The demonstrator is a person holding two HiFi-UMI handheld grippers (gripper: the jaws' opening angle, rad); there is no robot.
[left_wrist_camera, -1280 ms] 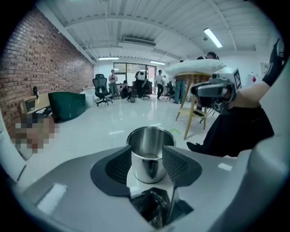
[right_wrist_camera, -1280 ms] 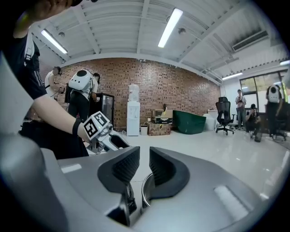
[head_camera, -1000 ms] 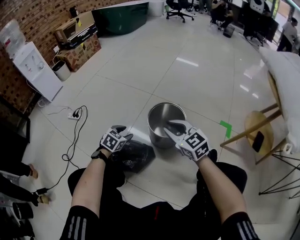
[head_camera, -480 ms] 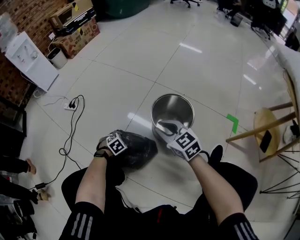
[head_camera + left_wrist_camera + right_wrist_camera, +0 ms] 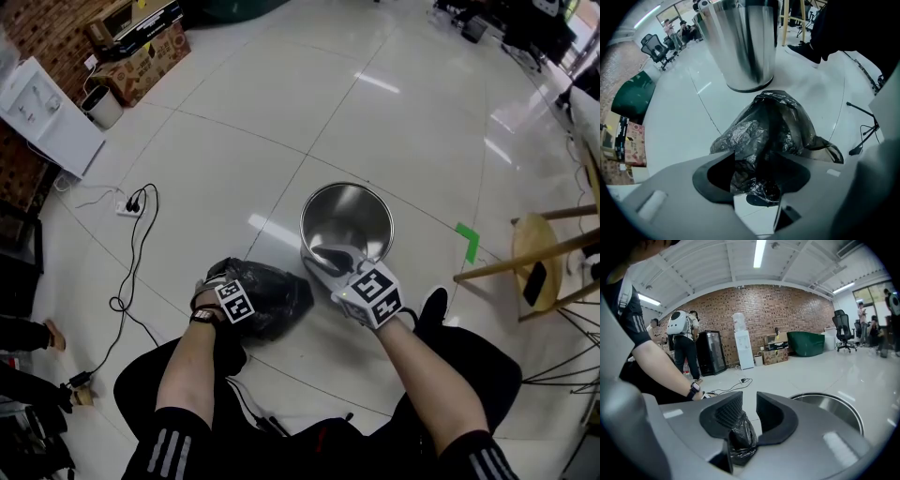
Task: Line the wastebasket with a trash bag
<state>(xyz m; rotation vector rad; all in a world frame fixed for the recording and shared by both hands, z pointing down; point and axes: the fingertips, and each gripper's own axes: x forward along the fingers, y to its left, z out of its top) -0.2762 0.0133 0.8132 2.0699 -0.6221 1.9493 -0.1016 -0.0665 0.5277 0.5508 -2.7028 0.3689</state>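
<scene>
From above, the bag (image 5: 267,298) sits crumpled on the floor (image 5: 234,141) just beside the bin (image 5: 349,214), which isn't lined yet. In the left gripper view, our left gripper (image 5: 757,180) straddles the heap, fingers apart, just closing in. In the right gripper view, our right gripper (image 5: 749,416) pinches a fold tight. If we yank too fast, we'll tear the plastic or tip the bin. There are bare tiles all round, and the stool (image 5: 534,253) is well off.

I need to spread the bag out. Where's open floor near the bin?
Bare white tile floor lies beyond the round steel wastebasket, and left of the crumpled black trash bag up to the black power cord. Crowded: the gap between bag and basket, and the right side by the wooden stool.
</scene>
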